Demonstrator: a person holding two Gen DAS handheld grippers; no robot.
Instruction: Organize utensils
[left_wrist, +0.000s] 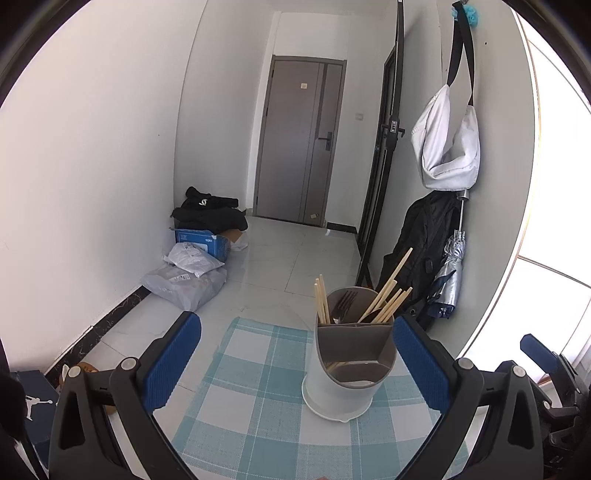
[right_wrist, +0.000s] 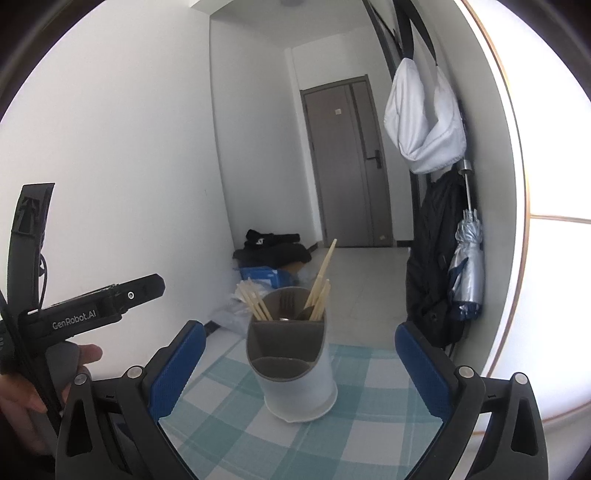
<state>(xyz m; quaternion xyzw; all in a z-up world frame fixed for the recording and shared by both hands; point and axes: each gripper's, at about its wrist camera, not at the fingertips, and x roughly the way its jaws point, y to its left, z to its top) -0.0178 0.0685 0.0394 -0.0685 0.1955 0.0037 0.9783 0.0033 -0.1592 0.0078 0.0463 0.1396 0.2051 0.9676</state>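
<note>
The utensil holder (left_wrist: 347, 369) stands upright on the checked tablecloth (left_wrist: 258, 369), chopsticks (left_wrist: 388, 295) and fork (left_wrist: 345, 301) inside. Left gripper (left_wrist: 295, 354) gapes empty, holder at its 2 o'clock; right gripper (right_wrist: 299, 362) gapes too, holder at 12. The cloth's far edge lies just behind the holder.

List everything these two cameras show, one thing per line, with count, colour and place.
utensil holder: one, white with grey insert, upright on the tablecloth
chopsticks: several, pale wood, standing in the holder's rear compartments
fork: one, dark metal, in the holder between the chopstick groups
tablecloth: one, teal and white check, under the holder
door: one, grey-brown, end of hallway
white bag: one, hanging on right wall
umbrella: one, silver, hanging below the bag
black backpack: one, by right wall
blue box: one, on floor at left wall, black clothing on top
plastic bags: grey, on floor near the box
left gripper: blue pads, open
right gripper: blue pads, open
</note>
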